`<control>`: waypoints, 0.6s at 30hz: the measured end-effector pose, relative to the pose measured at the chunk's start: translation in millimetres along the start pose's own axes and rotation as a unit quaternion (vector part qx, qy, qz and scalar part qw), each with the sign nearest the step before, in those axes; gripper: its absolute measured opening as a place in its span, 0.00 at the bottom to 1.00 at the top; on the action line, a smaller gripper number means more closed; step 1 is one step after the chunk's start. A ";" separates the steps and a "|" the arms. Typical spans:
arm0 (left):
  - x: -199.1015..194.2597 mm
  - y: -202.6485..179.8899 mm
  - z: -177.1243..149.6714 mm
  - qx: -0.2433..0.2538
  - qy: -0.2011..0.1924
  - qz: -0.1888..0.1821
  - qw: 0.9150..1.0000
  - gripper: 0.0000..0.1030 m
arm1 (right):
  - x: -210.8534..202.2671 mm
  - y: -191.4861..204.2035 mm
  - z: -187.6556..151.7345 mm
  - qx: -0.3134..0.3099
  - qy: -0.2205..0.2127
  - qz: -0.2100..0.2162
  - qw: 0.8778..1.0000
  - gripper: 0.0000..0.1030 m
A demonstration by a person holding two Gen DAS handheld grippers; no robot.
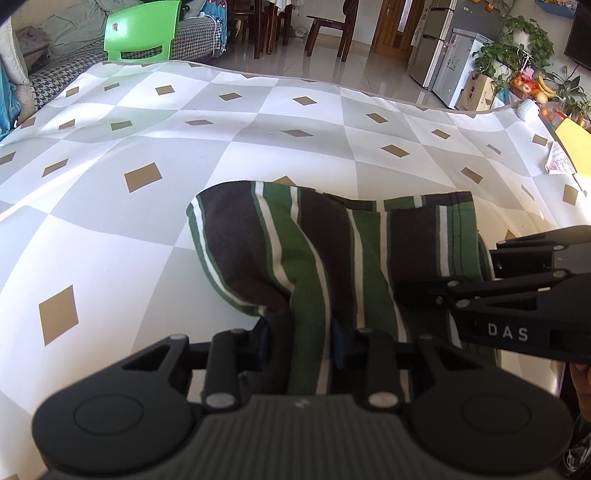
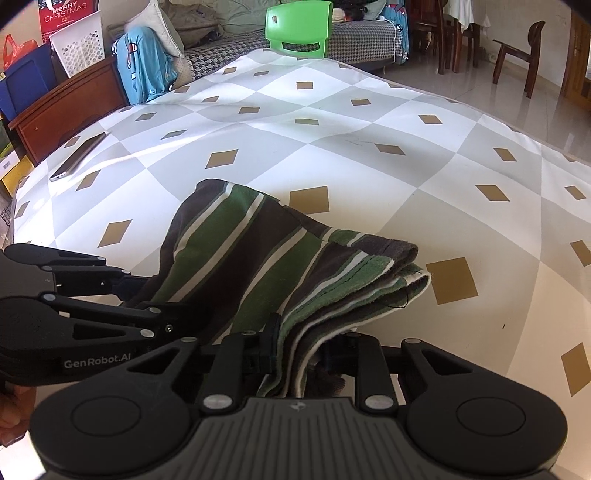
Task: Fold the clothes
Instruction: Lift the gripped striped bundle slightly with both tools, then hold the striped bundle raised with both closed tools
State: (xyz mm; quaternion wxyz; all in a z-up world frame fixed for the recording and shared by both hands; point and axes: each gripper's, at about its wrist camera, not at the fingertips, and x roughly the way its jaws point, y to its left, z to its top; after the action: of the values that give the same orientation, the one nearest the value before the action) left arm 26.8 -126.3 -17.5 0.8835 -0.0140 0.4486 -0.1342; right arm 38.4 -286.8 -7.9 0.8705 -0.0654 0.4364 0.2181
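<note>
Striped garment (image 1: 325, 243) lies on diamond-patterned cloth (image 1: 258, 129).

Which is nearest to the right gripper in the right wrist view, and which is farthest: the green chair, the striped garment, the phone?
1. Striped garment: clamped in the right gripper.
2. Phone: left, on the checked cloth.
3. Green chair: beyond the far edge.
</note>
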 end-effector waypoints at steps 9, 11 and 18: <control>-12.3 -5.3 9.5 0.002 -0.017 0.015 1.000 0.28 | -14.2 8.4 10.1 -0.014 -0.025 -0.014 0.999 0.21; -15.9 -5.9 11.1 0.001 -0.022 0.016 1.000 0.28 | -17.3 10.4 12.0 -0.015 -0.030 -0.017 0.999 0.21; -27.6 -7.8 16.4 0.002 -0.039 0.025 0.999 0.28 | -29.0 20.6 17.7 -0.025 -0.049 -0.026 0.998 0.21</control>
State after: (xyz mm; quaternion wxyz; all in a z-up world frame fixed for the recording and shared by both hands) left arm 22.6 -128.5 15.2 0.9033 -0.0064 0.4139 -0.1125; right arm 27.2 -272.3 27.3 0.8943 -0.0880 0.3858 0.2088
